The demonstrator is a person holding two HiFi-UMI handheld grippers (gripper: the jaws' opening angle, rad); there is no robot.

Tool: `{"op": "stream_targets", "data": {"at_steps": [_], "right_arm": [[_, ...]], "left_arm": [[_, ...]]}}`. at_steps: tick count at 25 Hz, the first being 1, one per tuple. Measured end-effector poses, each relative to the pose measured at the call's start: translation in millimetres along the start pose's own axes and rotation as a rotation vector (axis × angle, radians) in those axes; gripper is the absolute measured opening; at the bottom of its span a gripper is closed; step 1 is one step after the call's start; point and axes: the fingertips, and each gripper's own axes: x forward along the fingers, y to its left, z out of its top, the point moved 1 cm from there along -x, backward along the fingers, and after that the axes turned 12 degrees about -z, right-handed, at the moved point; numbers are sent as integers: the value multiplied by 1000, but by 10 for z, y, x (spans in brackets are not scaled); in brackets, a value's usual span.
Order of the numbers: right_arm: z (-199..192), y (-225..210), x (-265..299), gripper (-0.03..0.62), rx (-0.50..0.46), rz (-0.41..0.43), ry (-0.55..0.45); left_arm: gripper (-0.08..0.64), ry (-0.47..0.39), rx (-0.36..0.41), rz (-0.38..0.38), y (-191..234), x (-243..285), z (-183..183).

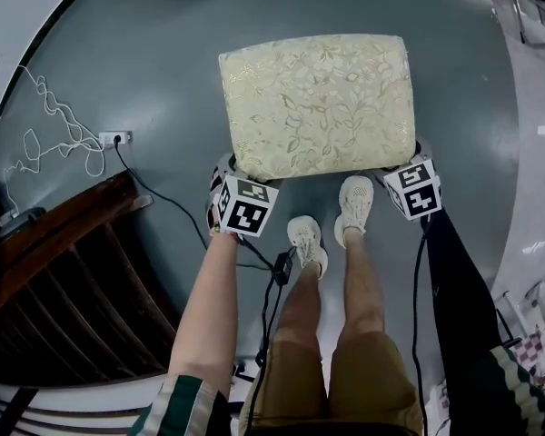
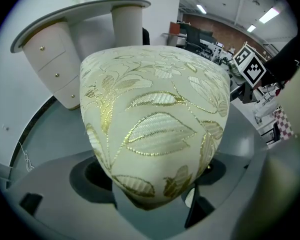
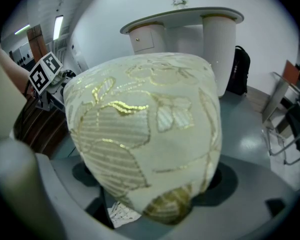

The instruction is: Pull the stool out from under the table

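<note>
Tongs first: left tongs [image 1: 232, 185] and right tongs [image 1: 405, 176] each pinch one near corner of the padded stool [image 1: 318, 103]. This paired hold probably keeps the seat square while it is dragged towards the person's shoes [image 1: 331, 221]. The stool stands on the grey floor [image 1: 145, 80], already well clear of the white counter [image 2: 80, 11] beyond it.
</note>
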Motion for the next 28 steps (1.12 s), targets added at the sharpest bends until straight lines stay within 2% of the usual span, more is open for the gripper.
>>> {"op": "stream_targets", "data": {"at_steps": [23,28], "right_arm": [[82,-147,-186,517,-101,8,105],[67,-148,-170,517,-107,5,123]], "left_arm": [[443,83,-117,-75,-187,27,-77],[443,93,-116,-87,-180,57,-83]]}}
